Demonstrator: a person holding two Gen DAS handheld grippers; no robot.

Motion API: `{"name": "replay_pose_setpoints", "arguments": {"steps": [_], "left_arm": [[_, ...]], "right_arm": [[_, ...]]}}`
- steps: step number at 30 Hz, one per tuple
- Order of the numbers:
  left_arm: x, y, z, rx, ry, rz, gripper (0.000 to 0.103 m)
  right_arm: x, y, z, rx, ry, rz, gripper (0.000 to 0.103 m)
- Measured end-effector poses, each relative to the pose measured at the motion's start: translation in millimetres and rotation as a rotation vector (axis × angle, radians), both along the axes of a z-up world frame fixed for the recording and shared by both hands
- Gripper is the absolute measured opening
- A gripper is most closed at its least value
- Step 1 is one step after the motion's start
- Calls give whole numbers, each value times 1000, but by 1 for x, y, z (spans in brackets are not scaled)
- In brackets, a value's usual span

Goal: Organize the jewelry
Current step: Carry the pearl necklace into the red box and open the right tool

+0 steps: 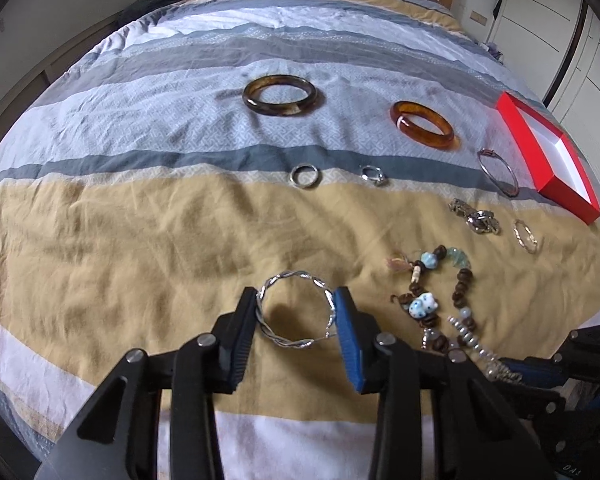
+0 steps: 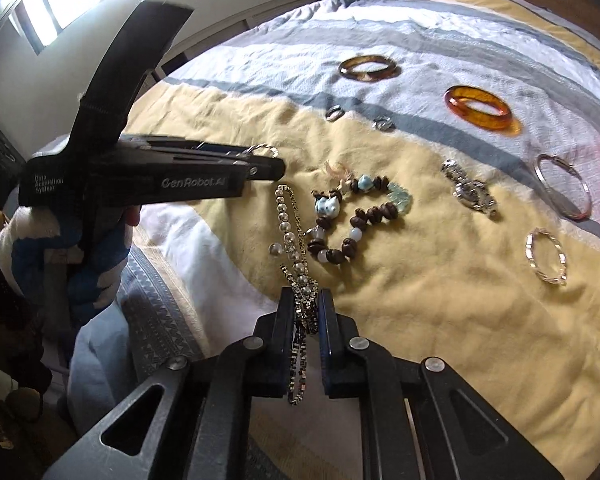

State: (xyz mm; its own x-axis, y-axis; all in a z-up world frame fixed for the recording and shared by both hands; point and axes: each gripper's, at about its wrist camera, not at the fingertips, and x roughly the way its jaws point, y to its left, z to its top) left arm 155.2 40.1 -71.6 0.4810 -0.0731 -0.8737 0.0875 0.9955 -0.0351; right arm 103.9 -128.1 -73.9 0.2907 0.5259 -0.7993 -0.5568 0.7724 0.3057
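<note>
While spread abed: two amber bangles (image 1: pixel 279 95), two rings (image 1: pixel 305 176).

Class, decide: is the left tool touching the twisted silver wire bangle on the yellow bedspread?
Touching. The left wrist view shows the left tool with both pads pressed against opposite sides of the twisted silver wire bangle, no gap visible on either side.

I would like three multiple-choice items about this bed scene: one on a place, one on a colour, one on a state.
1. Where does the red box lie?
A. far right of the bedspread
B. beside the headboard
C. between the two bangles

2. The bangle nearest the box is:
A. green
B. amber orange
C. white

3. The right tongs are:
A. wide open
B. shut on a chain necklace
C. holding a ring

Key: 1 A, it sits at the right edge; 2 B, translucent orange; 3 B, the chain runs between closed pads.
</note>
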Motion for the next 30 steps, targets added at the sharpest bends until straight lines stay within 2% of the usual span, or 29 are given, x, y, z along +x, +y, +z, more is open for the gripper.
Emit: {"name": "replay_pose_setpoints", "arguments": {"steps": [5, 9, 13, 18, 24, 30], "left_arm": [[-13, -4, 31, -10, -49, -4, 36], [-15, -26, 54, -27, -83, -40, 36], [-7, -66, 71, -58, -97, -107, 36], [18, -139, 83, -93, -106, -219, 36], [64, -238, 80, -155, -94, -334, 36], [118, -331, 41, -159, -27, -411, 36]], "right_arm": [[-6, -18, 26, 28, -38, -58, 11], [-12, -49, 47, 48, -74, -137, 11], [-8, -99, 65, 41, -111, -247, 11], [12, -177, 80, 20, -144, -406, 11], [55, -266, 76, 7, -144, -565, 11], [108, -321, 42, -8, -92, -635, 11]]}}
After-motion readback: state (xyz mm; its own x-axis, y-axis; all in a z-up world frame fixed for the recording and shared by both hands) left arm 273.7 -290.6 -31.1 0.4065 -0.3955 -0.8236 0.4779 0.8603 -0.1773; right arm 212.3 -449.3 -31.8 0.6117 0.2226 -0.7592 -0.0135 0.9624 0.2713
